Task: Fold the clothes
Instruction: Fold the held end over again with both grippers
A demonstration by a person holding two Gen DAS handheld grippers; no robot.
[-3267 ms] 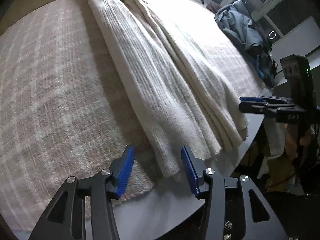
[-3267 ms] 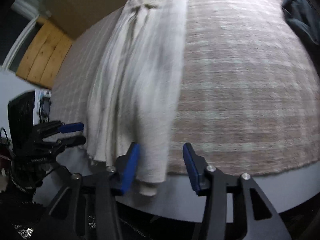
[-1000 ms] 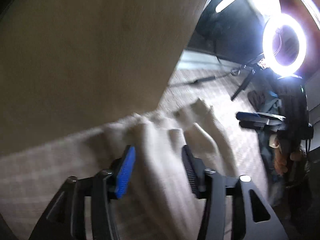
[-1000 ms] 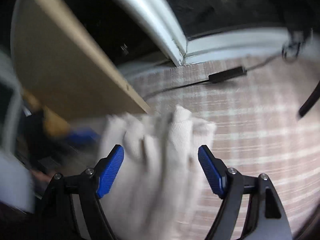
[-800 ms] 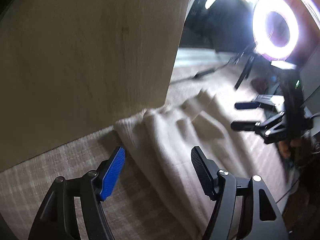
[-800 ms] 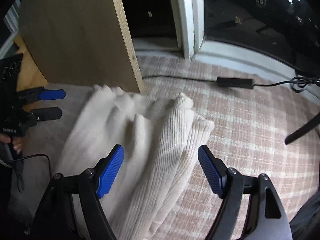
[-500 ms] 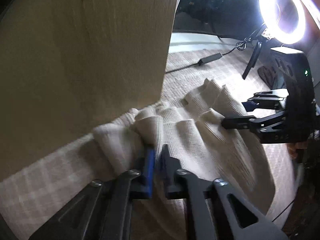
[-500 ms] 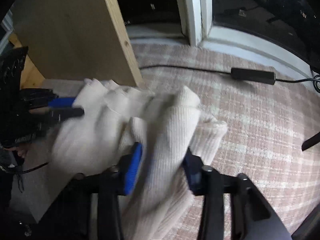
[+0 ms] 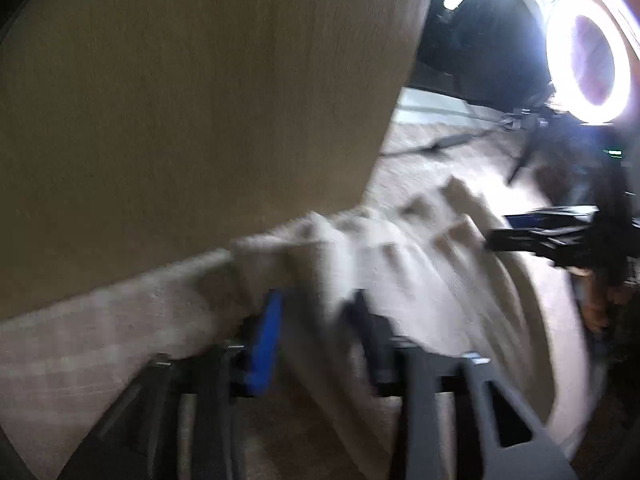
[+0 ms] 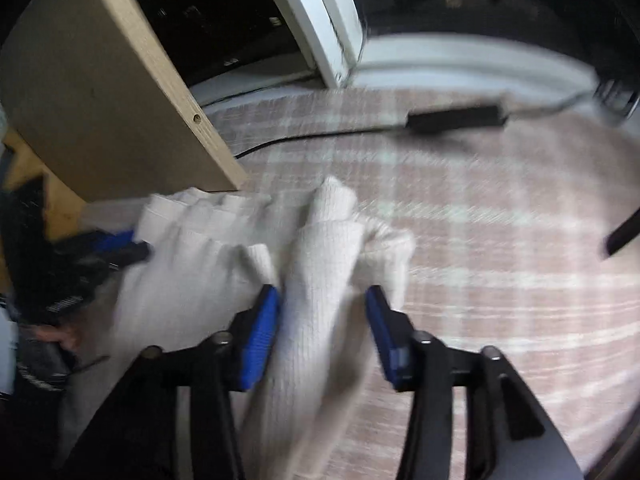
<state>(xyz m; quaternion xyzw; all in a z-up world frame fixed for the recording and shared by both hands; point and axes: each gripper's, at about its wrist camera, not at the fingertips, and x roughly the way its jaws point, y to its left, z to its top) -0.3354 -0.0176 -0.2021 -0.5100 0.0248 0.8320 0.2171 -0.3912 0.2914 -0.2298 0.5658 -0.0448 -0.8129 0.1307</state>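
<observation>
Both grippers, left (image 9: 316,316) & right (image 10: 322,312), jaws just reopening

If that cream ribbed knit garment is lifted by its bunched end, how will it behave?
The cream ribbed knit garment would probably flop and sag: it already humps into soft ridges. Its thick knit likely grips rather than slips. Its loose folds may spill open on the pink plaid cloth.

The garment (image 10: 320,264) lies bunched on the blanket (image 10: 500,248), its far end against the foot of the wooden board (image 10: 100,92) at the left. Behind it a cable with its adapter (image 10: 456,118) runs across the blanket, before the window frame (image 10: 320,28).
</observation>
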